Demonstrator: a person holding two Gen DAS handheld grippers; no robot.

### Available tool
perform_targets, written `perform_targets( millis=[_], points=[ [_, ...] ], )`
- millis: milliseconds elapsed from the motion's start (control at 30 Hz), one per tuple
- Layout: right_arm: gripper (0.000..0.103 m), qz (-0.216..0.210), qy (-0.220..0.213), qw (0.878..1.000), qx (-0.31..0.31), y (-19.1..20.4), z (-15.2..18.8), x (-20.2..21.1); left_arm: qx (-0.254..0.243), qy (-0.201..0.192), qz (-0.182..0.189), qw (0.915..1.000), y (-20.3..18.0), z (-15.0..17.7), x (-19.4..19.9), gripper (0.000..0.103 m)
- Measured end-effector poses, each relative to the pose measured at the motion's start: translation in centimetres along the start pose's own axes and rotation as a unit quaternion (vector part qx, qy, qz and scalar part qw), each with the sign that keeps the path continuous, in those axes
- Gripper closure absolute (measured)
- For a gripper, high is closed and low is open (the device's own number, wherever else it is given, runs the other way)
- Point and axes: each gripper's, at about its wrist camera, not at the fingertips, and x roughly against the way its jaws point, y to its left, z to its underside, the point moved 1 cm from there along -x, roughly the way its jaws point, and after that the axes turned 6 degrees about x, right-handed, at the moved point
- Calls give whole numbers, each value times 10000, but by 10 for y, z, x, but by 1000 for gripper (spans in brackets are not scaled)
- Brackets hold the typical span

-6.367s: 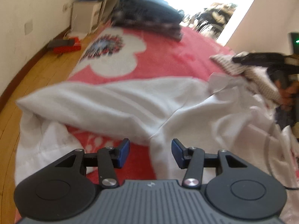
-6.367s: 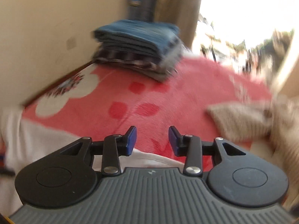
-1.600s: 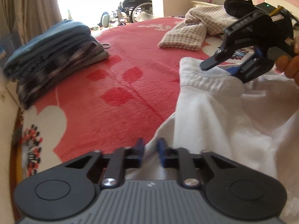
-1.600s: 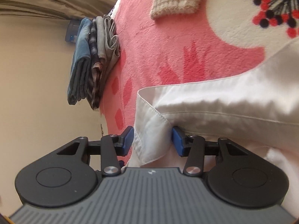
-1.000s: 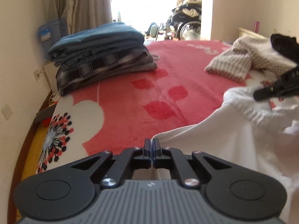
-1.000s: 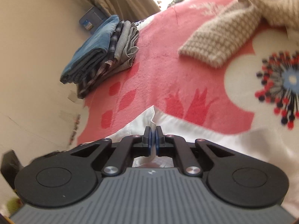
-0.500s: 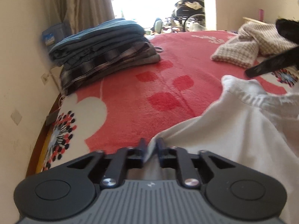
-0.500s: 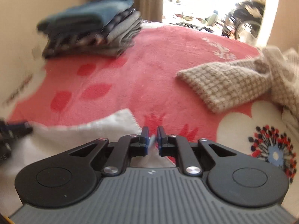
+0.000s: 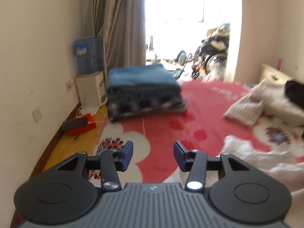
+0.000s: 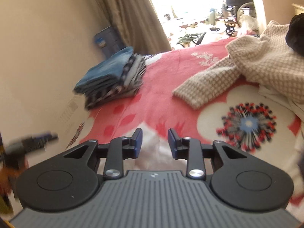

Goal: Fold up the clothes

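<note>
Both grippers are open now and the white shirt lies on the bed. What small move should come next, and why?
Probably lower both grippers back to the white shirt to take a new hold. The left gripper and right gripper have just been opening and hold nothing, and the shirt looks rumpled, not folded like the stack.

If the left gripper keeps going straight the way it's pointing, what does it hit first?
Probably the red and white flowered blanket: the left gripper tilts downward with open, empty jaws and bare blanket ahead. The stack of folded dark clothes lies farther along, though depth is unclear.

Grey curtain (image 9: 117,28), water jug (image 9: 87,55) on white box (image 9: 90,90), wheelchair (image 10: 239,3).
</note>
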Motion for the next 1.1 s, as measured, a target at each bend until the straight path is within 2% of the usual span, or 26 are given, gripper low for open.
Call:
perform_targets(
  millis=[67, 133, 233, 300, 367, 433, 500, 567, 667, 700, 767, 867, 967, 1000, 1100],
  points=[
    [65, -220, 70, 9995, 222, 14, 16, 24, -26, -54, 231, 9997, 3, -6, 39, 50],
    [54, -421, 87, 9975, 556, 32, 31, 46, -46, -22, 469, 9989, 5, -6, 76, 44],
    [51, -758, 143, 9928, 918, 60, 58, 83, -102, 520, 721, 9960, 14, 13, 120, 39],
    [51, -895, 384, 9899, 1032, 73, 78, 103, -56, 1187, 743, 9901, 22, 38, 134, 39],
    [51, -981, 689, 9864, 1124, 84, 101, 119, 121, 1911, 802, 9782, 31, 74, 143, 40],
    [51, -1025, 1054, 9817, 1207, 91, 126, 131, 359, 2468, 889, 9643, 38, 113, 148, 41],
    [51, -1079, 1433, 9741, 1375, 99, 150, 139, 603, 3019, 1119, 9448, 43, 150, 148, 41],
    [51, -1061, 1628, 9685, 1560, 105, 169, 144, 836, 3507, 1367, 9227, 48, 184, 147, 42],
    [51, -955, 1910, 9625, 1670, 108, 194, 148, 894, 3824, 1383, 9092, 52, 213, 144, 44],
    [51, -915, 1969, 9625, 1623, 108, 198, 149, 813, 3872, 1365, 9082, 53, 218, 146, 47],
    [51, -881, 2062, 9631, 1492, 106, 203, 149, 596, 3807, 1293, 9137, 61, 218, 158, 52],
    [51, -841, 2064, 9631, 1507, 106, 205, 151, 282, 3451, 647, 9359, 95, 200, 192, 51],
    [51, -850, 2004, 9636, 1550, 106, 203, 148, 580, 3089, -276, 9489, 151, 175, 232, 51],
    [51, -862, 1984, 9641, 1540, 105, 203, 147, 703, 2959, -620, 9506, 168, 166, 244, 51],
    [51, -929, 1935, 9655, 1472, 103, 202, 141, 650, 2360, -1572, 9567, 202, 134, 280, 49]
  ],
)
